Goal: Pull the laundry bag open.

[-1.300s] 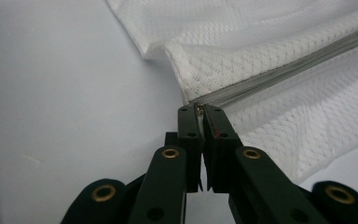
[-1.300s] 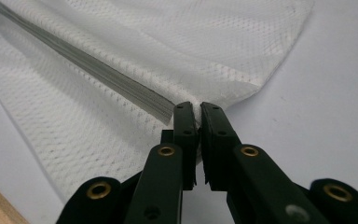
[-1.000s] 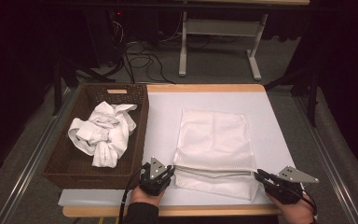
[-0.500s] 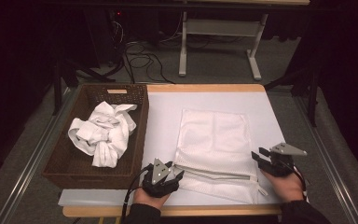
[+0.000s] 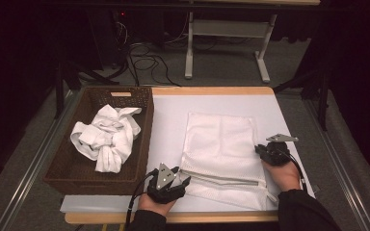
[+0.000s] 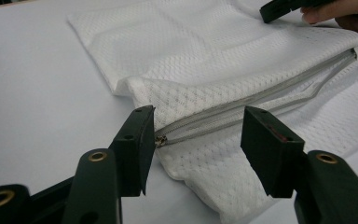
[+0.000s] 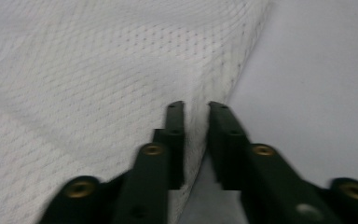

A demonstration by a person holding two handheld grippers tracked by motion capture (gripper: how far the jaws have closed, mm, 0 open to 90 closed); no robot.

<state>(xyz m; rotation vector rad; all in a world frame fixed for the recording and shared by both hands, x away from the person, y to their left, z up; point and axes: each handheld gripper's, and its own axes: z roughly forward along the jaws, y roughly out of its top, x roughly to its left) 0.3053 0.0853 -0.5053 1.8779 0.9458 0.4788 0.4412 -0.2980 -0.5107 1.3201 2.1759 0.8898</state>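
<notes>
Left claw [image 6: 193,140] spread wide at the zipper end of the white mesh bag [image 5: 221,154]; right claw [image 7: 196,121] nearly closed, straddling the bag's side edge. Bag lies flat on the desk [image 5: 168,120], just beside the wicker basket [image 5: 67,168]

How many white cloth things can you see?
2. A flat mesh bag lies on the table, and a crumpled cloth sits in the basket to its left. More could be hidden under that heap.

wicker basket [image 5: 144,120] left | crumpled white cloth [image 5: 107,137] inside | cables [image 5: 142,53] on floor
</notes>
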